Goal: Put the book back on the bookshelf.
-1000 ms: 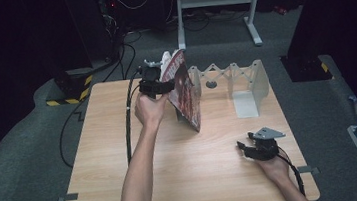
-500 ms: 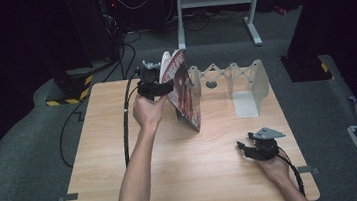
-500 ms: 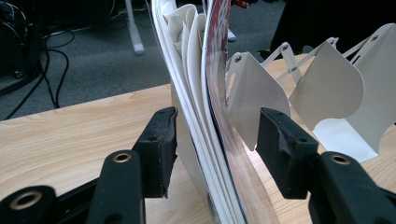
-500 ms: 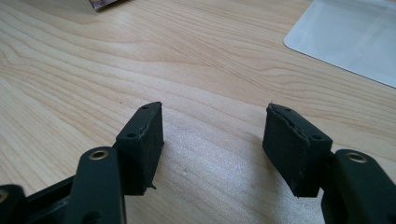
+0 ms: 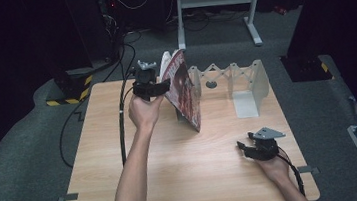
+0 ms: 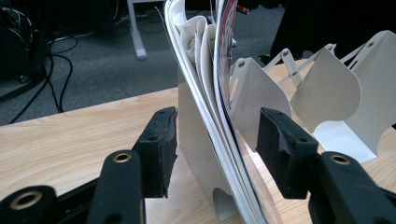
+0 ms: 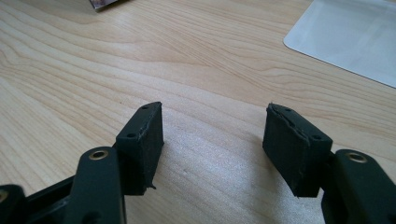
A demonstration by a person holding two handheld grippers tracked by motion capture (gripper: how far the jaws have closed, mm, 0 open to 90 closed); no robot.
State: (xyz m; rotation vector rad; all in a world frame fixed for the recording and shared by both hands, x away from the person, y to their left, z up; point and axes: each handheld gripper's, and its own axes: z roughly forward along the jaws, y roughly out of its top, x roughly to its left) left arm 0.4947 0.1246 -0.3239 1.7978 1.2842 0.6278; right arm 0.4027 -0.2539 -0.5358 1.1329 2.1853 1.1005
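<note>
No visible change over the last second: left gripper (image 6: 212, 154) jaws half open astride the magazine (image 5: 181, 87), not pinching, which leans in the white rack (image 5: 245, 86); right gripper (image 7: 215, 149) open, empty, idle on the surface (image 5: 140, 185).

A lab or studio is showing here: dark curtains surrounding a wooden table (image 5: 125, 186), cables (image 5: 125, 40) trailing over grey carpet (image 5: 17, 162).

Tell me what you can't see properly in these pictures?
- Magazine cover: high view, too small and tilted to read.
- Magazine's top: left gripper view, cut off by the upper edge.
- First white rack divider: left gripper view, partly behind the drooping pages.
- Left claw: whether its pads touch the pages, unclear.
- Grey sheet: right gripper view, cut off at the corner.
</note>
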